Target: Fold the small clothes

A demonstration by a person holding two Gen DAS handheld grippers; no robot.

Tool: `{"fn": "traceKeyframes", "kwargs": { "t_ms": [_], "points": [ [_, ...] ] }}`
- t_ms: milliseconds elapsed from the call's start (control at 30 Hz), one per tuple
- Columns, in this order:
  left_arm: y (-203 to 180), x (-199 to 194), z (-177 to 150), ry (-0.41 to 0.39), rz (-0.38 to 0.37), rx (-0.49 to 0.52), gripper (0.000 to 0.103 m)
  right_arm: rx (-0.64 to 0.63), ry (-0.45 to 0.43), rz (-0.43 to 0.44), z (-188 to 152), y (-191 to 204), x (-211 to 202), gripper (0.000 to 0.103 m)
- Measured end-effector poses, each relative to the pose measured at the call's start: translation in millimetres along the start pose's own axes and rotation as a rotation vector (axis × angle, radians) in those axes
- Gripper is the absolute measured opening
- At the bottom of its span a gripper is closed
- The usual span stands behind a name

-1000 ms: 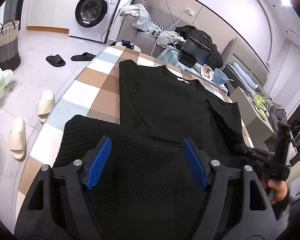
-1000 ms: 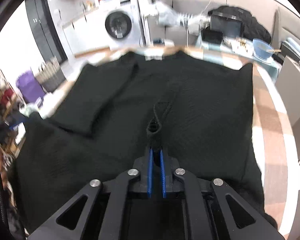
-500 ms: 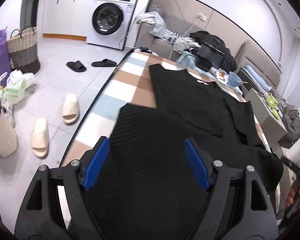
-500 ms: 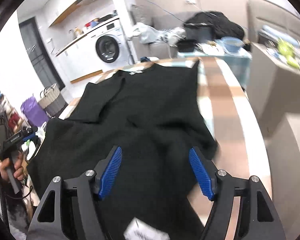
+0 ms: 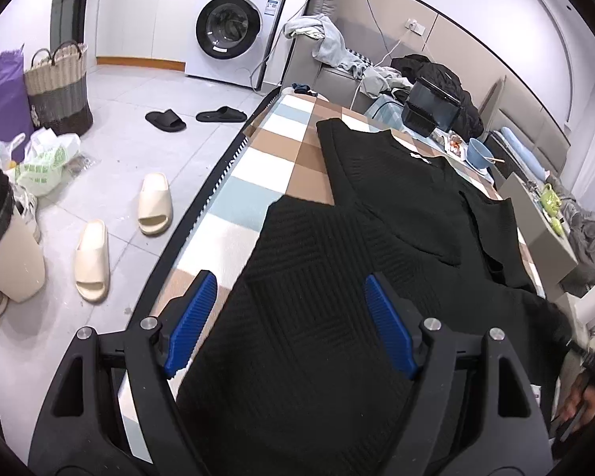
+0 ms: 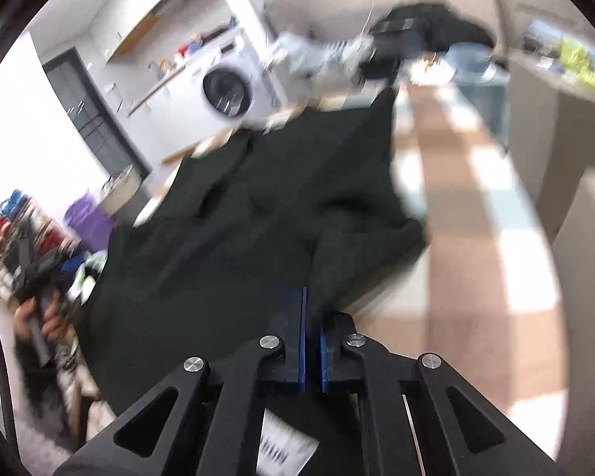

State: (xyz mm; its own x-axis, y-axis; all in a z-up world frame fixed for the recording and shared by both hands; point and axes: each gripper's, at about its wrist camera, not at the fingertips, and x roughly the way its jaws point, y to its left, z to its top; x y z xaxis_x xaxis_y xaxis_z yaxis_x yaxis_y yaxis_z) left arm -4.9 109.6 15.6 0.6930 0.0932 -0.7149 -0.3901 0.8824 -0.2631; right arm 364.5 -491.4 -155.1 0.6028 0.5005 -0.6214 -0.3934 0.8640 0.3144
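Black knit top [image 5: 396, 206] lies spread on the checkered surface [image 5: 258, 166], its near hem running under and between the left jaws. Left gripper [image 5: 289, 317] jaws wide, holding nothing, blue pads above the fabric. Right gripper [image 6: 311, 341] jaws narrow, pinching a raised fold of the same black top [image 6: 258, 206] just ahead of them; view blurred. Beyond the left jaws: blue bowl [image 5: 480, 152], washing machine [image 5: 234, 27]. Left of them, on the floor: cream slippers [image 5: 154, 202], woven basket [image 5: 57, 87].

The counter [image 5: 254, 194] wears a checked cloth of brown, white and pale blue — on it lies a black knit garment [image 5: 396, 206], spread flat, its near part folded over.
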Motion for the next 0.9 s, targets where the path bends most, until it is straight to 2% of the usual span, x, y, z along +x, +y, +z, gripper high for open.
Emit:
{"fn": "traceKeyframes", "kwargs": {
  "t_ms": [67, 100, 200, 333, 367, 400, 467, 500, 533, 633, 733, 900],
  "points": [
    [-3.6, 4.4, 3.5, 0.006, 0.005, 0.026, 0.075, 0.071, -0.064, -0.057, 16.0, -18.9, -6.7, 0.005],
    [-4.2, 9.5, 4.8, 0.019, 0.011, 0.035, 0.075, 0.091, -0.066, -0.062, 19.3, -24.3, -6.4, 0.005],
    [-1.4, 30.4, 9.5, 0.078, 0.017, 0.028, 0.075, 0.107, -0.004, -0.076, 21.8, -34.6, 4.2, 0.012],
    [-0.3, 61.8, 12.0, 0.16, -0.017, 0.011, 0.075, 0.105, 0.031, -0.036, 15.4, -38.1, 9.6, 0.035],
    [-0.4, 66.9, 12.6, 0.17, -0.016, 0.009, 0.074, 0.104, 0.035, -0.031, 13.4, -39.2, 11.8, 0.037],
    [0.3, 71.2, 12.3, 0.172, -0.012, 0.004, 0.068, 0.104, 0.04, -0.028, 12.4, -39.6, 17.1, 0.038],
    [1.8, 79.0, 13.7, 0.165, -0.019, -0.014, 0.047, 0.114, 0.058, -0.018, 9.6, -40.4, 27.3, 0.038],
    [2.6, 81.4, 14.7, 0.159, -0.028, -0.024, 0.023, 0.115, 0.064, -0.017, 6.6, -38.7, 26.7, 0.038],
    [3.5, 82.2, 15.8, 0.149, -0.049, -0.034, 0.005, 0.109, 0.072, -0.012, 6.4, -37.5, 29.3, 0.037],
    [0.4, 71.9, 17.1, 0.08, -0.064, -0.019, 0.004, 0.068, 0.056, 0.018, 6.8, -30.1, 28.7, 0.006],
    [-4.8, 47.4, 16.8, -0.001, -0.088, 0.003, 0.003, 0.056, -0.033, 0.076, 11.3, -25.0, 10.8, 0.005],
    [-10.6, 5.0, 21.3, -0.11, -0.128, 0.017, 0.003, 0.071, -0.209, 0.091, 29.4, -21.1, -27.7, 0.004]
  ]
}}
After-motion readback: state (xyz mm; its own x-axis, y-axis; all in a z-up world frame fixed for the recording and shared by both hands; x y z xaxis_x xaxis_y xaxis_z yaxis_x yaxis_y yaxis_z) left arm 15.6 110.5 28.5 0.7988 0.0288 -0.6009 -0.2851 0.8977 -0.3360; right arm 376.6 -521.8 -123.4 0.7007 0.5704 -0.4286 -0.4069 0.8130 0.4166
